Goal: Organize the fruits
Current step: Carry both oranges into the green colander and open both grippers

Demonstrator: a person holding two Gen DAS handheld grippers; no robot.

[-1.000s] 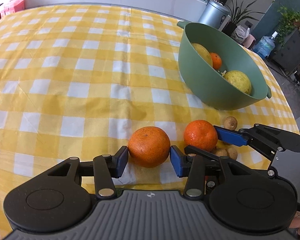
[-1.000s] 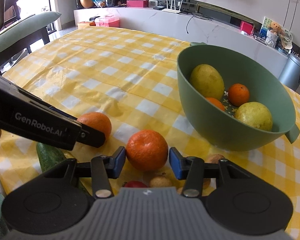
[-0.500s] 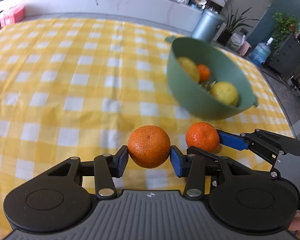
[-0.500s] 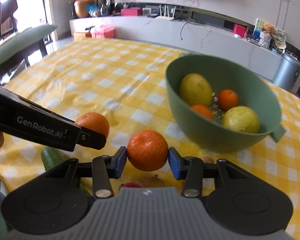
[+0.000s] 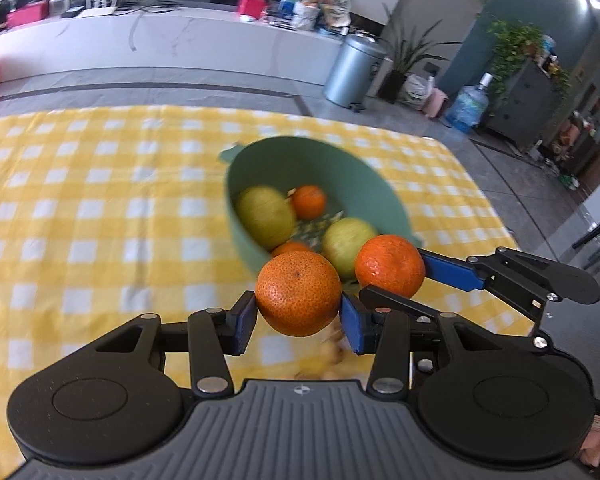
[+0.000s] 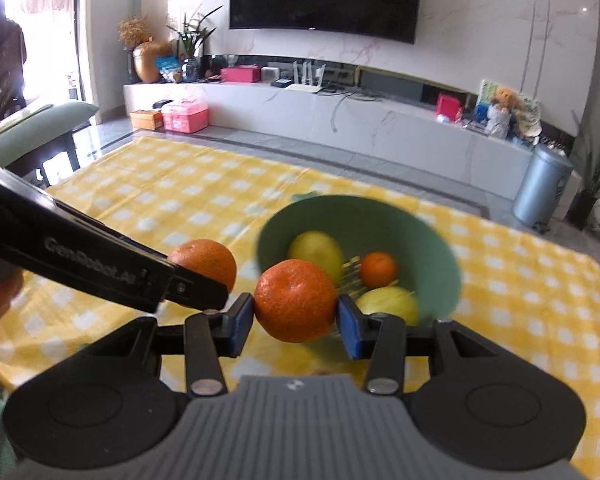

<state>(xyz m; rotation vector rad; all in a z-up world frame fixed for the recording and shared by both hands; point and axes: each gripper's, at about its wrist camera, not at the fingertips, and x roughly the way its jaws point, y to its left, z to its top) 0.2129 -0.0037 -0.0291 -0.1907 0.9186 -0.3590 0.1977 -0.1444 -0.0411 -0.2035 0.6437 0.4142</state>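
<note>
Above the yellow-check tablecloth [image 5: 100, 208], L gripper [image 5: 298, 316] and R gripper [image 6: 295, 316] are each pinching an orange (both airborne), nearing green bowl [image 6: 440, 248] w/ fruit; release low, one by one.

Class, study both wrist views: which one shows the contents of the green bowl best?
The left wrist view: the green bowl is seen from higher, showing two yellow-green fruits and two oranges inside, though blurred. In the right wrist view the right gripper and its orange cover part of the bowl's inside; one small orange shows there.
</note>
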